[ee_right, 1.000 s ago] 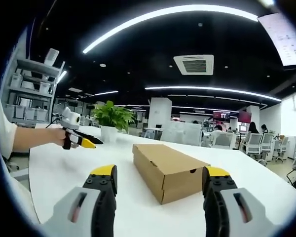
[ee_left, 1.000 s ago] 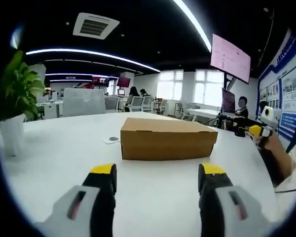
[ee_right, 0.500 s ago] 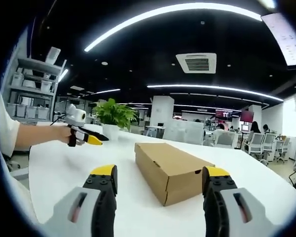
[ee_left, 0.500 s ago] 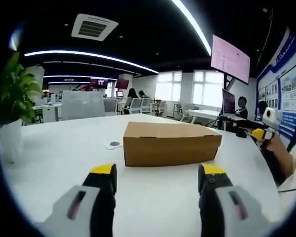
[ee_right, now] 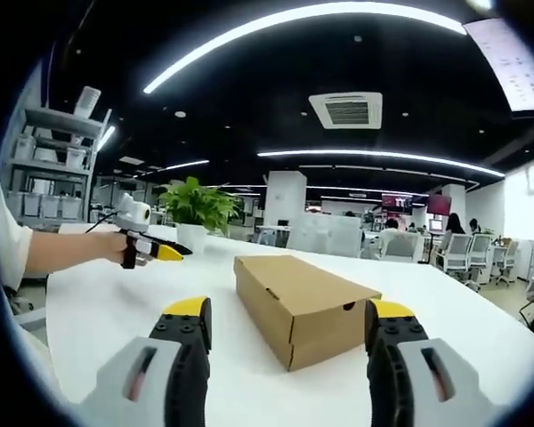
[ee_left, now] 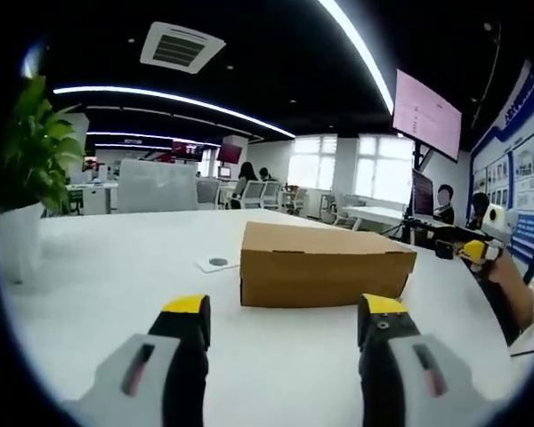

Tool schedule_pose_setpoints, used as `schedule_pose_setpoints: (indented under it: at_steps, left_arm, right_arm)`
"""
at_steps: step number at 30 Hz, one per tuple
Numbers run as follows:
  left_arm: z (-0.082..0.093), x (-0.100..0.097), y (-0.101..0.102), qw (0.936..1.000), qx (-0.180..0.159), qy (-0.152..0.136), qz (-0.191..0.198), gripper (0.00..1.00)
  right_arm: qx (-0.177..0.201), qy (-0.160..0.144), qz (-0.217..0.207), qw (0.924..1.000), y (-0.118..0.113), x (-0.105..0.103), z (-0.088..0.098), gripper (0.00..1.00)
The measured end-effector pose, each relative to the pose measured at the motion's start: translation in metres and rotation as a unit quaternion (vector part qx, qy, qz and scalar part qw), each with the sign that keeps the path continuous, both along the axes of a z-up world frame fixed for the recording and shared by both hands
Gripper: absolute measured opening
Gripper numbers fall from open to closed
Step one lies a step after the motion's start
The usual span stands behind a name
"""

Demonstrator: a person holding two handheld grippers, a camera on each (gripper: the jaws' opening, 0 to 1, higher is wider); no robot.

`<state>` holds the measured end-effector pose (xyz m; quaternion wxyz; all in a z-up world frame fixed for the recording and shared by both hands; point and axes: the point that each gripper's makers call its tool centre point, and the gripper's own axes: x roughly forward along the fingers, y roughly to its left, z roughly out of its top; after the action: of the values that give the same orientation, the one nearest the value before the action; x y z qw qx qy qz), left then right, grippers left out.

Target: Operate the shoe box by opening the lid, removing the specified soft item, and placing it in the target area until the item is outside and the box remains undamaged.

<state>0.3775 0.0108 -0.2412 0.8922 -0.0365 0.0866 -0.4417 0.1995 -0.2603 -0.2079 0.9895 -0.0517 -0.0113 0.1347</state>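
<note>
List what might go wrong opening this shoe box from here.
1. The shoe box lid is shut and the cardboard thin, so prying with open jaws may crease or tear it.
2. It sits unbraced on the smooth white table; lifting with only the left gripper or right gripper could slide it.

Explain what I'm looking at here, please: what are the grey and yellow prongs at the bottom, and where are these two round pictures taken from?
No robot: a person holds a handheld two-jaw gripper in each hand, each carrying a fisheye camera that looks along its own jaws. The prongs are those jaws. In the left gripper view, the left gripper is open and empty; the right gripper in the right gripper view is the same. On the white round table lies a closed brown cardboard shoe box, untouched. A green potted plant in a white pot also stands on the table. The other view's gripper, held in the person's hand, appears at each picture's edge.
</note>
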Motion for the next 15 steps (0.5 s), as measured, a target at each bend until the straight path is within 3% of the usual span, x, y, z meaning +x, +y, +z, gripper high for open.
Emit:
schedule_pose_setpoints:
  at_steps: [9,15]
  left_arm:
    - [-0.004,0.007,-0.006,0.9999,0.007,0.001,-0.010,0.70]
    - [-0.002,0.019,-0.008,0.9999,-0.012,0.000,0.000,0.69]
  right_arm:
    - [0.009,-0.003,-0.005,0.9999,-0.006,0.003,0.003,0.73]
    - [0.011,0.002,-0.005,0.9999,-0.006,0.007,0.001,0.74]
